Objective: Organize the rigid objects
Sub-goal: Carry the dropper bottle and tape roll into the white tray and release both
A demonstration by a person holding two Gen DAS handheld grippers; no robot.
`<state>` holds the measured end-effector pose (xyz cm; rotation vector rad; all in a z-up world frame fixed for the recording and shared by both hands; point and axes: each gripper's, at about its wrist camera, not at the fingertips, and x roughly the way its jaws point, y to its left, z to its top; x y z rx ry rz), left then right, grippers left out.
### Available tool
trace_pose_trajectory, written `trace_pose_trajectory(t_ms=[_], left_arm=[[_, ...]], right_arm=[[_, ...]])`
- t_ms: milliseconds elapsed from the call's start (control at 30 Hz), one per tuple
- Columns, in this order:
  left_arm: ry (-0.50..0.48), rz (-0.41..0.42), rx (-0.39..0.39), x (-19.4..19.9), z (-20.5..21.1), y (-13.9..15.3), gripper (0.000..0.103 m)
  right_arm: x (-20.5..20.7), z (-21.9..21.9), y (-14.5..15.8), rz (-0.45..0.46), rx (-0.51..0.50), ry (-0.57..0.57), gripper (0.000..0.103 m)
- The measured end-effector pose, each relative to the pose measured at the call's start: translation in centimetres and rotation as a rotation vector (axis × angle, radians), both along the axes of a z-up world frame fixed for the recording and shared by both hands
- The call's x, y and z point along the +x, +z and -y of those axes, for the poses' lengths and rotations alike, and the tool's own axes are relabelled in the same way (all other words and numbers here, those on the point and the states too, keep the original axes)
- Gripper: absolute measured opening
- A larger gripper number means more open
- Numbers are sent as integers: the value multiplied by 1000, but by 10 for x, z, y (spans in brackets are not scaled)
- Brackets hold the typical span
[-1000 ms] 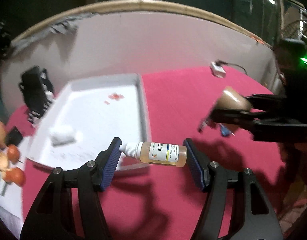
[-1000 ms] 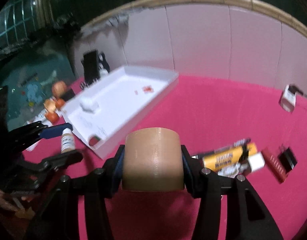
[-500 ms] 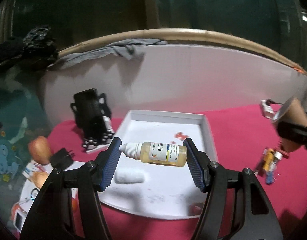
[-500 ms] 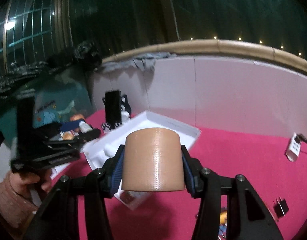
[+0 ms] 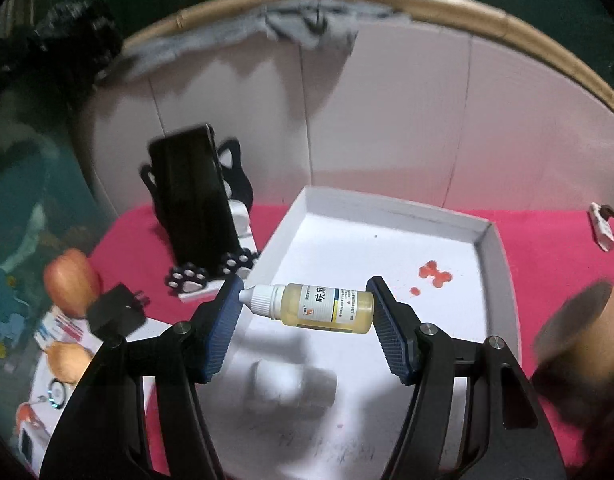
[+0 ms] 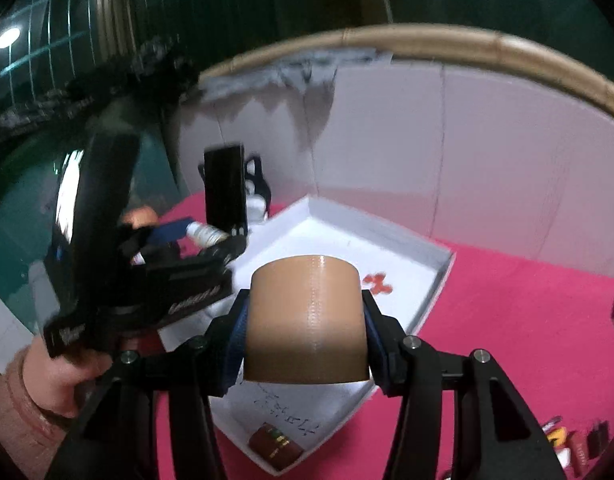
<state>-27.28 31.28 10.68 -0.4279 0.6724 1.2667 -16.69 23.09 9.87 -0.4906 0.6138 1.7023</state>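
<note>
My left gripper (image 5: 307, 312) is shut on a small dropper bottle (image 5: 319, 308) of yellow liquid with a white cap, held sideways above the white tray (image 5: 495, 256). My right gripper (image 6: 305, 322) is shut on a tan cylinder (image 6: 307, 316), held over the tray's (image 6: 439, 276) near side. The cylinder also shows blurred at the right of the left wrist view (image 5: 587, 344). The left gripper with the bottle (image 6: 205, 234) shows at the left of the right wrist view. A white block (image 5: 291, 388) and a small red-brown item (image 6: 275, 446) lie in the tray.
The tray sits on a pink cloth (image 5: 547, 248) against a white wall. A black phone on a cat-paw stand (image 5: 195, 208) stands left of the tray. Fruit (image 5: 71, 280) and a black plug (image 5: 115, 312) lie at far left. Small items (image 6: 579, 444) lie at right.
Both grippers have moved toward and over the tray, each keeping its object. The tray now fills the view under the left gripper, and the right gripper has come close beside the left.
</note>
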Motion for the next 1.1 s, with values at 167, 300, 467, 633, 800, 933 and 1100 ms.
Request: trace_pose_trajectory(t_ms=[167, 300, 467, 633, 800, 933, 1100], left_arm=[[13, -14, -39, 9, -17, -16, 64], [14, -10, -55, 14, -25, -24, 64], [21, -13, -73, 16, -31, -32, 64], [30, -22, -80, 18, -33, -35, 64], [48, 23, -57, 10, -27, -25, 89], [85, 89, -6, -5, -12, -6, 89], [84, 186, 32, -19, 10, 15, 89]], right_arm=[[-14, -20, -25, 29, -54, 8, 52], [-17, -29, -41, 33, -86, 4, 52], [-17, -34, -53, 44, -106, -1, 52], [-21, -34, -56, 60, -87, 0, 52], [-23, -18, -40, 82, 12, -2, 103], [-15, 1, -26, 92, 83, -27, 103], [19, 32, -6, 34, 146, -112, 103]])
